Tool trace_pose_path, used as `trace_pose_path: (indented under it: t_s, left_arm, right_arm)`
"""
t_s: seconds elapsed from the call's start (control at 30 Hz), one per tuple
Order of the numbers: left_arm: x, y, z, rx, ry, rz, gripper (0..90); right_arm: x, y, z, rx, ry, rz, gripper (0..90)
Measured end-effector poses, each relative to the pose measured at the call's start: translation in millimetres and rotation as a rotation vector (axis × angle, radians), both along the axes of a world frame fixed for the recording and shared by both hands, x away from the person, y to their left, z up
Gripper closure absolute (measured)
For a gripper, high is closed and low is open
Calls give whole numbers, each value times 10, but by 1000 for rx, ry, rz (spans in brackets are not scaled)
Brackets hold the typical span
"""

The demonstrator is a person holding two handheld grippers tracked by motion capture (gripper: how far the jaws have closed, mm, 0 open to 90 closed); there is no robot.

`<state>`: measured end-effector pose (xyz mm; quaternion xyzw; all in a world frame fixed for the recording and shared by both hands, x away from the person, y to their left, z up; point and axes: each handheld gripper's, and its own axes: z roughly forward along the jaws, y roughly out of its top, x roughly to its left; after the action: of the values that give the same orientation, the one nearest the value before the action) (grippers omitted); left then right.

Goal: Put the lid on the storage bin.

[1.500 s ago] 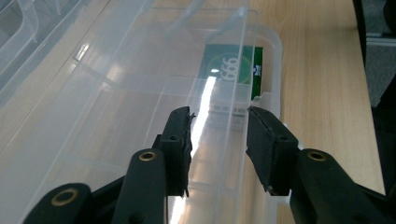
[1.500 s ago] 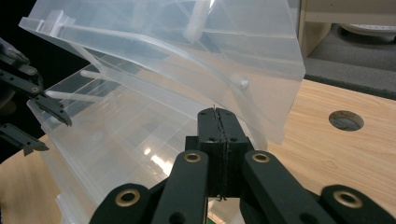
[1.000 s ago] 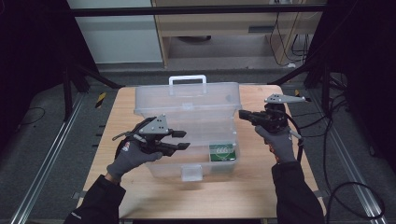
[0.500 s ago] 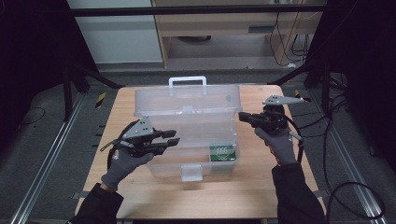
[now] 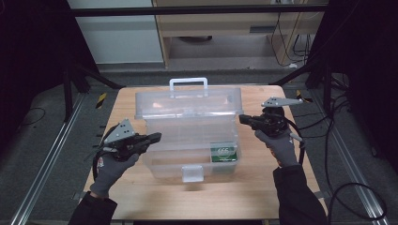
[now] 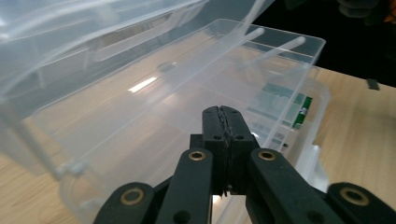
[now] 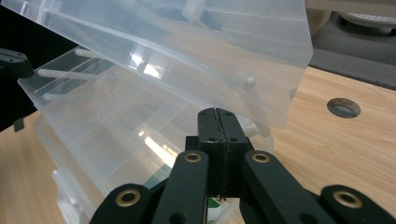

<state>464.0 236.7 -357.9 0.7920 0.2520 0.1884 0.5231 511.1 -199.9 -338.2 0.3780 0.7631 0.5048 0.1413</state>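
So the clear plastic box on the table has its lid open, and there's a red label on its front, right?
Not quite: the label on the clear plastic box is green, not red. The high view shows it at the front right of the box, and the lid is indeed open, standing up at the back.

1. Green box (image 5: 222, 152): lies behind the clear bin (image 5: 187, 140) wall; label print too small to read in the high view.
2. Green box in the left gripper view (image 6: 285, 109): blurred through several plastic layers; outline unclear.
3. Lid (image 7: 187, 42): cut off by the top and left edges in the right gripper view.
4. Forearms: cut off by the bottom edge in the high view.
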Motion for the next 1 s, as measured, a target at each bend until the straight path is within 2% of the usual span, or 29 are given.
trace_pose_path:
  t_s: [0.2,0.37,0.43,0.47,0.7,0.87,1.0]
  left_arm:
    - [12,163,-16,-26,-5,90,894]
    - [34,306,-31,-69,3,130,894]
    - [34,345,-24,-71,4,144,894]
    - [30,361,-20,-81,3,147,894]
    - [5,413,-39,-81,15,155,893]
    - [-5,438,-83,-71,28,151,892]
    - [-19,450,-117,-61,38,151,893]
  right_arm:
    - [-18,10,-2,-15,3,2,900]
    - [-45,14,-14,-30,14,7,900]
    - [-56,12,-23,-40,15,11,900]
    - [-65,11,-27,-42,20,12,900]
    - [-116,17,-69,-69,25,20,900]
    - [-161,34,-99,-105,27,28,900]
    - [-183,31,-128,-108,31,30,900]
